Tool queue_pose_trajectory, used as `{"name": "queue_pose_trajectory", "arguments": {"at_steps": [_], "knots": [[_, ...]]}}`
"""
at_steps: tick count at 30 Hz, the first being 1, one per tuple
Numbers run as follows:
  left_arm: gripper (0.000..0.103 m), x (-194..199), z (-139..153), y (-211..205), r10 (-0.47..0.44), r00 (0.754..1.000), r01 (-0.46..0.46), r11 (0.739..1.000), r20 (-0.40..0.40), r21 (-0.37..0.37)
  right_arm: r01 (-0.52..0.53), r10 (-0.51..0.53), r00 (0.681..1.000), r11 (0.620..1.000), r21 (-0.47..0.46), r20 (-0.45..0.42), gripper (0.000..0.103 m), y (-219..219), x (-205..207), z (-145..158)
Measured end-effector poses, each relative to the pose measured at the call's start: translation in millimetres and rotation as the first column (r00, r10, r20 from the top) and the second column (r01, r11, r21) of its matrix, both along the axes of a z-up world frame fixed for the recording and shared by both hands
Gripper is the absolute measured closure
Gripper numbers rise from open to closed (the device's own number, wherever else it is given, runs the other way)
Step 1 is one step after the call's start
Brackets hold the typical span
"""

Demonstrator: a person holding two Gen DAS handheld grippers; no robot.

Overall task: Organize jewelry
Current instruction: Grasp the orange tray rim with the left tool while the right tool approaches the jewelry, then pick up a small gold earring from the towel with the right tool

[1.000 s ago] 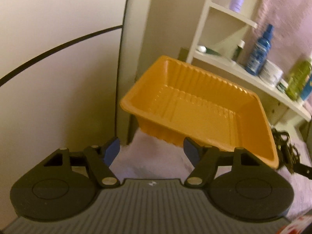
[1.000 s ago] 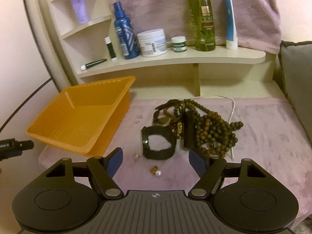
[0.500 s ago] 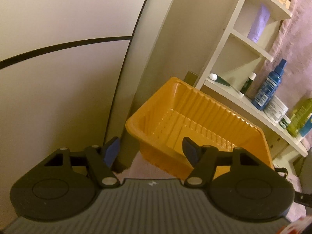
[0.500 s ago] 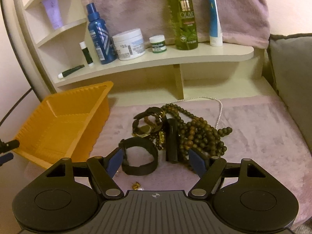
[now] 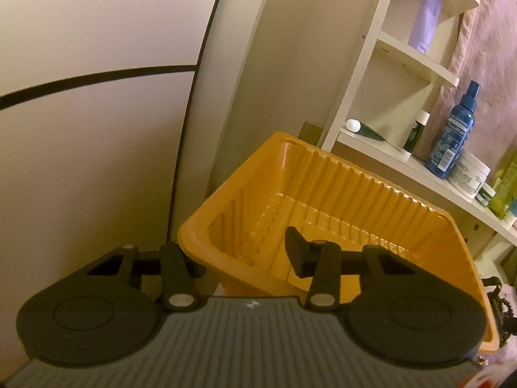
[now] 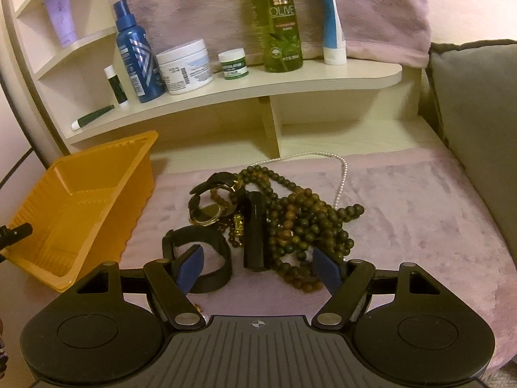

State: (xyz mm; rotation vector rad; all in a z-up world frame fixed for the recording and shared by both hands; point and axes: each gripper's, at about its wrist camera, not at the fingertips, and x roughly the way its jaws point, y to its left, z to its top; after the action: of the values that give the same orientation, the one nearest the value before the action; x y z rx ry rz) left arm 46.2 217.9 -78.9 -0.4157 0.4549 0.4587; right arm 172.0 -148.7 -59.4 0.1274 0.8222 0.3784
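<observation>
The orange plastic tray point(image 5: 339, 194) is empty in the left wrist view. My left gripper point(image 5: 240, 249) straddles its near left corner, and its jaws are closing. One finger point(image 5: 295, 252) is inside the tray, short of the wall; the other is hidden outside, below the rim. In the right wrist view the tray point(image 6: 80, 200) stands left of a jewelry pile on pink cloth: a brown bead necklace point(image 6: 307, 220), a black tube point(image 6: 255, 226), a gold watch point(image 6: 210, 208), a black band point(image 6: 223, 258) and a pearl strand point(image 6: 342, 174). My right gripper point(image 6: 258, 262) hovers open over the pile's near edge.
A cream shelf point(image 6: 290, 80) behind the pile holds a blue bottle point(image 6: 135, 55), a white jar point(image 6: 187, 64), a green bottle point(image 6: 281, 16) and tubes. A grey cushion point(image 6: 478, 129) borders the right. A pale wall panel point(image 5: 97, 161) is left of the tray.
My left gripper has come down onto the tray's near corner and its jaws have narrowed around the wall. The right gripper has moved closer to the jewelry pile, still open.
</observation>
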Motion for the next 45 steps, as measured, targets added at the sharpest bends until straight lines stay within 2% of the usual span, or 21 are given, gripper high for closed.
{"name": "queue_pose_trajectory", "arguments": {"at_steps": [8,13,18,21,26,29,35,38,41,42,45], "knots": [[0.082,-4.4,3.7,-1.0,0.024,1.000,-0.023,0.998,-0.007,0.051,-0.020,0.019,1.000,1.000,0.005,0.022,0.028,-0.4,-5.2,3.2],[0.085,-12.6,12.9,-6.5,0.023,1.000,-0.023,0.996,-0.001,0.088,-0.070,0.069,0.996,0.998,0.009,0.055,0.030,2.0,-15.4,10.2],[0.086,-19.9,28.7,-13.8,0.001,1.000,-0.001,0.990,0.001,0.144,-0.166,0.165,0.985,0.986,0.010,0.051,0.048,9.8,-25.1,11.4],[0.086,-24.1,37.1,-17.5,-0.011,1.000,0.011,0.984,0.001,0.176,-0.239,0.239,0.971,0.971,-0.002,0.024,0.065,17.4,-28.1,5.4],[0.087,-28.2,43.3,-17.8,-0.010,1.000,0.010,0.981,-0.004,0.195,-0.335,0.336,0.942,0.941,-0.055,0.003,0.080,30.3,-31.8,-3.6],[0.087,-29.8,44.4,-17.3,-0.008,1.000,0.008,0.981,-0.004,0.195,-0.363,0.365,0.931,0.927,-0.097,-0.001,0.084,36.8,-32.1,-8.7],[0.087,-30.5,44.6,-18.1,-0.006,1.000,0.006,0.981,-0.001,0.194,-0.393,0.399,0.917,0.900,-0.188,-0.009,0.086,44.4,-34.8,-19.5],[0.087,-31.7,44.3,-18.4,-0.006,1.000,0.006,0.981,-0.001,0.195,-0.405,0.416,0.909,0.887,-0.220,0.005,0.091,46.5,-37.0,-20.8],[0.087,-30.9,44.6,-19.0,-0.005,1.000,0.005,0.980,0.000,0.198,-0.406,0.418,0.908,0.886,-0.224,0.008,0.091,46.2,-36.8,-20.8],[0.087,-30.8,44.8,-19.1,-0.006,1.000,0.006,0.980,0.000,0.198,-0.405,0.417,0.909,0.888,-0.218,0.008,0.095,45.6,-35.9,-19.4],[0.087,-31.2,44.8,-19.3,-0.006,1.000,0.006,0.980,-0.002,0.199,-0.400,0.408,0.913,0.901,-0.169,0.018,0.095,42.6,-34.9,-9.2]]}}
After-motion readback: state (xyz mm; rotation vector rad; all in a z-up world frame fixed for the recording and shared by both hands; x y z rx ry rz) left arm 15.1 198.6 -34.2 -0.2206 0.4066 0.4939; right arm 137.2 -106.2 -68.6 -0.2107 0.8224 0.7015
